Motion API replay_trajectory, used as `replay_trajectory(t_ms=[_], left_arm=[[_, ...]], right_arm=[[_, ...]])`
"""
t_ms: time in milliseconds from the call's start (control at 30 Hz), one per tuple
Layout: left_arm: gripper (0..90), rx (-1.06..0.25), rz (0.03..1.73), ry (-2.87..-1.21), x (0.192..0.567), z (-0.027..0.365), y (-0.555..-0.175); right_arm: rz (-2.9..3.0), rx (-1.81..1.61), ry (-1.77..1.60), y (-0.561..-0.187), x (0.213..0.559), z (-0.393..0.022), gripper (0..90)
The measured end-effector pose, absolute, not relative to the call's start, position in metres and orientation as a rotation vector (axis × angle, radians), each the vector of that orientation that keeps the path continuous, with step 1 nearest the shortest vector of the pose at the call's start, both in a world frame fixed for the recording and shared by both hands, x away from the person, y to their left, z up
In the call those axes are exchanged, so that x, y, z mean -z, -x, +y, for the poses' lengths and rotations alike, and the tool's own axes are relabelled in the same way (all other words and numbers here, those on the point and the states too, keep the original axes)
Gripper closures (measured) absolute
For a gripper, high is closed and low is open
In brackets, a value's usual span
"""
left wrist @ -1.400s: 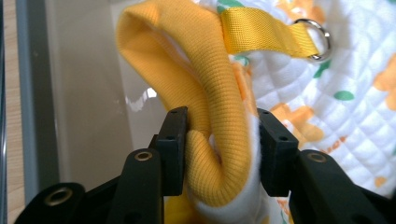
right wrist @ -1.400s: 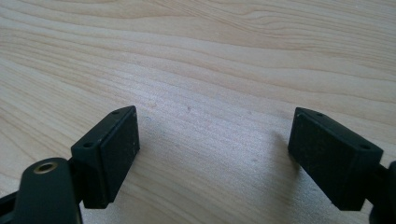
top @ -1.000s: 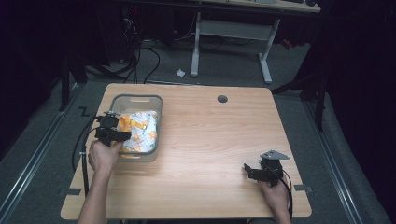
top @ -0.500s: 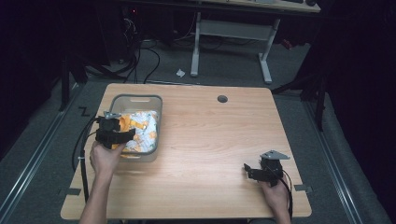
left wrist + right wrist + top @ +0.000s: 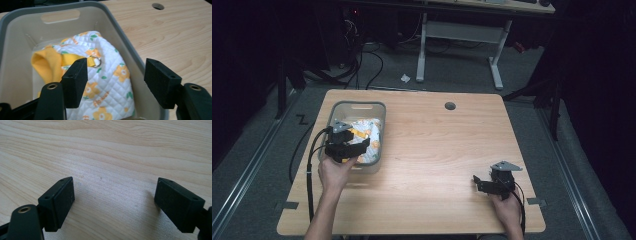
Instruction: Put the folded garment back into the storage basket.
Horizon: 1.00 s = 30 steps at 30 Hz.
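A grey plastic bin stands on the left part of the wooden table. Inside lies a white quilted bag with yellow flowers, a yellow strap and a metal ring. My left gripper hovers open over the bin's near end; in the left gripper view its jaws spread wide above the bag, touching nothing. My right gripper rests open near the table's front right, and in the right gripper view bare wood lies between its jaws.
A round cable hole sits near the table's far edge. A white desk frame and cables stand on the floor beyond the table. A black cable trails from the left gripper off the table's left side.
My left gripper has shifted slightly toward the near end of the bin. The right gripper has stayed put.
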<state>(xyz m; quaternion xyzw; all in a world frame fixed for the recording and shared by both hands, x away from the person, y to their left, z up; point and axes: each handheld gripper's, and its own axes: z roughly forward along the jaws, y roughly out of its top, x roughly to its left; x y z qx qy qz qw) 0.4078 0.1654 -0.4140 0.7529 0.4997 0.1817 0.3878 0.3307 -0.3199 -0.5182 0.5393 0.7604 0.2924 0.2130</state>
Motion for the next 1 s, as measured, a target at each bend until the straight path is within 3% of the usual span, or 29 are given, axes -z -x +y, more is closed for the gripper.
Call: replay_trajectory(t_ms=[1000], left_arm=[[34.5,-0.408,1.104,-1.930,0.406,0.120,-0.383]], right_arm=[[2.111,-0.812,-1.497,-0.331,0.518,-0.320,16.5]])
